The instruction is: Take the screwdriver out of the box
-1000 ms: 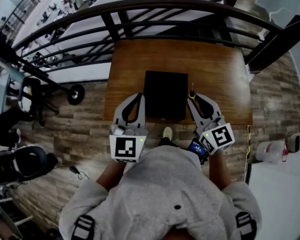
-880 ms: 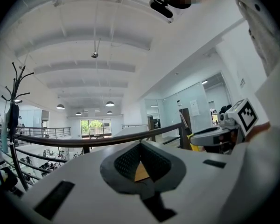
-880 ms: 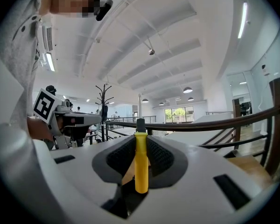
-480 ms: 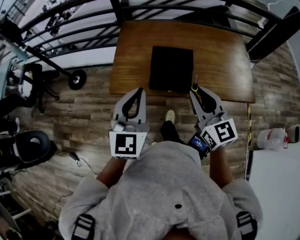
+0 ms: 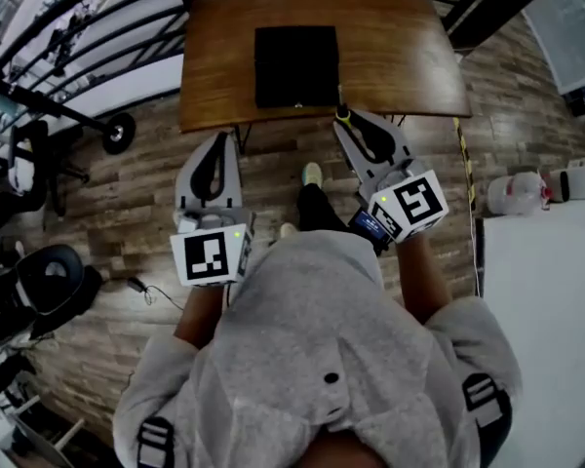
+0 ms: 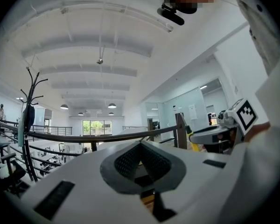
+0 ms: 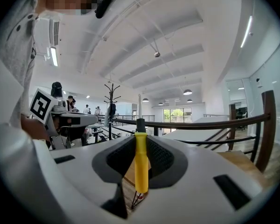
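A wooden table is standing on a plank floor at the far edge of the head view, and a black railing is running behind it. A white table is showing at the right, and a coat stand is rising farther off under a white ceiling with round lamps.

A black box is lying flat near the middle of the wooden table; it is reading as one dark square, so its inside cannot be made out.

The screwdriver is sitting outside the box, just off the table's near edge. The right gripper is clamping its yellow handle upright between the jaws. The left gripper is hanging over the floor, well apart from the box, with its jaws pressed together on nothing.
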